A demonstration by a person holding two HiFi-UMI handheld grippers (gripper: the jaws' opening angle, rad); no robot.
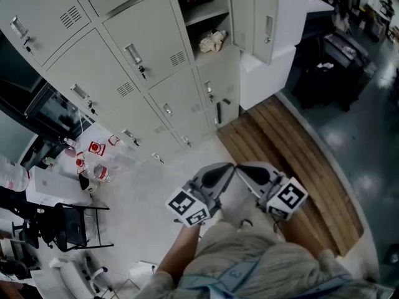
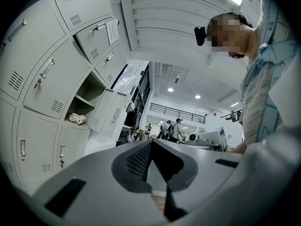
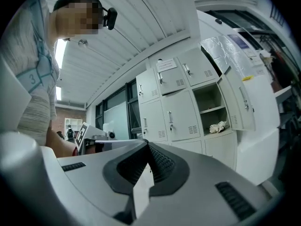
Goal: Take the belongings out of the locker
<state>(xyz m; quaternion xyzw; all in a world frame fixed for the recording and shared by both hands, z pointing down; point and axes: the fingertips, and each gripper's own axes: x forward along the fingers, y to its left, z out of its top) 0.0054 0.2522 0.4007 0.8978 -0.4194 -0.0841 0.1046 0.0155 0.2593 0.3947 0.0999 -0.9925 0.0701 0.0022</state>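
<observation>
Close against the person's light grey shirt with pale blue lines (image 1: pixel 249 263), the left gripper (image 1: pixel 223 170) and the right gripper (image 1: pixel 248 169) are held side by side. Their tips are touching or very nearly so, and both point toward the bank of pale grey metal lockers (image 1: pixel 134 73). In the left gripper view the left gripper's fingers (image 2: pixel 136 161) meet at the tip with nothing between them. In the right gripper view the right gripper's fingers (image 3: pixel 160 164) are closed in the same way and hold nothing. One open locker compartment (image 1: pixel 209 23) has its grey door (image 1: pixel 267 18) swung out to the right in the head view. A crumpled cream cloth (image 1: pixel 212 41) lies on its lower shelf, under a second shelf, and it also shows in the left gripper view (image 2: pixel 77 118) and the right gripper view (image 3: pixel 218 126). The cloth is well apart from both grippers and neither touches it. Every other locker door in view is shut. On the floor, a strip of brown wooden planking (image 1: pixel 299 161) runs from the foot of the lockers past the right gripper. To the left, a clear plastic bag with red-and-white labels (image 1: pixel 93 159) lies near the locker base, and a black metal chair frame (image 1: pixel 72 226) stands just beyond it. Several people (image 2: pixel 171 128) stand far off in the left gripper view.
</observation>
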